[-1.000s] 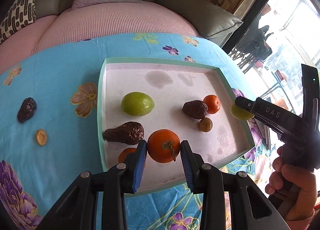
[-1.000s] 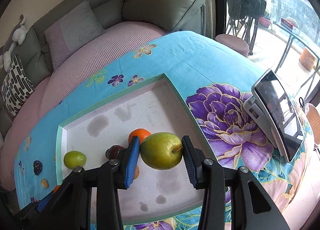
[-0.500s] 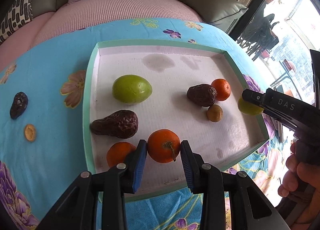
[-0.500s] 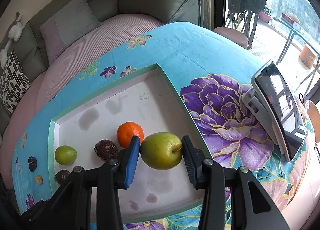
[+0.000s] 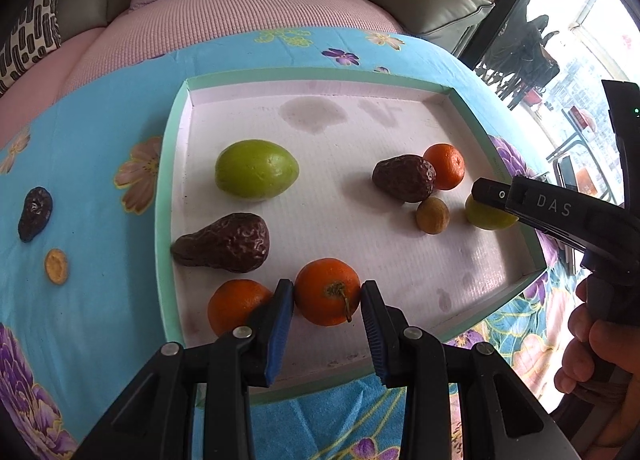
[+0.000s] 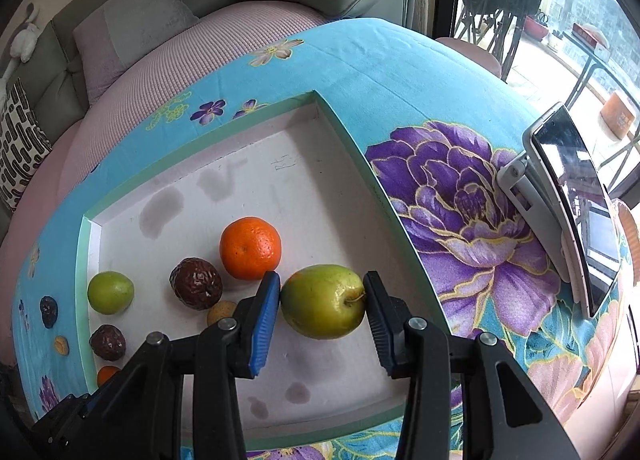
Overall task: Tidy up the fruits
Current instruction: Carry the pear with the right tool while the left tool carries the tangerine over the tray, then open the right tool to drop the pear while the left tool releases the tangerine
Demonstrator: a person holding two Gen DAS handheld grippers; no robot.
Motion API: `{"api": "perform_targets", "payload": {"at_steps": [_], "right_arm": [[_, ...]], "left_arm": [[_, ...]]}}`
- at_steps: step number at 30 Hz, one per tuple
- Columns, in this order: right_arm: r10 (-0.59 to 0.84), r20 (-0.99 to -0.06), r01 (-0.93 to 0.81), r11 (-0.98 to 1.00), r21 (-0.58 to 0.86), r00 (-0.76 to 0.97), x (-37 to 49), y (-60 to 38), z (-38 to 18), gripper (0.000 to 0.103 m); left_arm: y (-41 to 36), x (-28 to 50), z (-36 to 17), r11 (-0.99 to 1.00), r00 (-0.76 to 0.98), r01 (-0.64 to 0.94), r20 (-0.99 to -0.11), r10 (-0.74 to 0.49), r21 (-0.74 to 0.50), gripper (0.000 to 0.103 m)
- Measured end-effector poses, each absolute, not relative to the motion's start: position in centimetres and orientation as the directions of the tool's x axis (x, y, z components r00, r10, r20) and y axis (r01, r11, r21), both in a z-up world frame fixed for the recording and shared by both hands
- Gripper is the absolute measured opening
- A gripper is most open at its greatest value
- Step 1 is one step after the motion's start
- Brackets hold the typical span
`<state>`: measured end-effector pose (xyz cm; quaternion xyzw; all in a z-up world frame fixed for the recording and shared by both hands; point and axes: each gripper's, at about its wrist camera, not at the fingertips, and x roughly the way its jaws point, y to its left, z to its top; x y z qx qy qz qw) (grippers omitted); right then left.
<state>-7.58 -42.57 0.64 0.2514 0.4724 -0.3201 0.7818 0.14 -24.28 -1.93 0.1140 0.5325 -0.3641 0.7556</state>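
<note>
A white tray with a green rim (image 5: 168,188) lies on the blue flowered tablecloth. My left gripper (image 5: 327,296) is shut on an orange (image 5: 326,290) over the tray's near edge, beside a second orange (image 5: 234,304). My right gripper (image 6: 322,302) is shut on a green apple (image 6: 322,300) over the tray's right part; it also shows in the left wrist view (image 5: 490,214). In the tray lie a green fruit (image 5: 256,169), two dark wrinkled fruits (image 5: 226,242) (image 5: 404,177), a small orange (image 5: 445,166) and a small brown fruit (image 5: 432,215).
A dark dried fruit (image 5: 35,213) and a small orange slice (image 5: 56,266) lie on the cloth left of the tray. A phone on a stand (image 6: 568,200) stands at the table's right. A pink sofa with cushions (image 5: 208,12) lies behind the table.
Both grippers moved forward and lower over the tray with their fruits held. The second orange now shows fully beside my left finger.
</note>
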Motion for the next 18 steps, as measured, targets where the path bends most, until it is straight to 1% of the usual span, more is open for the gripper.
{"api": "perform_targets", "payload": {"at_steps": [5, 18], "right_arm": [[-0.265, -0.9, 0.737, 0.67, 0.085, 0.345, -7.45, -42.49, 0.63, 0.045], [-0.267, -0.901, 0.737, 0.671, 0.081, 0.342, -7.38, -42.49, 0.61, 0.045]], "left_arm": [[-24.7, -0.42, -1.73, 0.701, 0.195, 0.692, -0.891, -0.41, -0.171, 0.037], [-24.84, -0.29, -1.61, 0.703, 0.196, 0.693, -0.896, -0.398, -0.16, 0.038]]}}
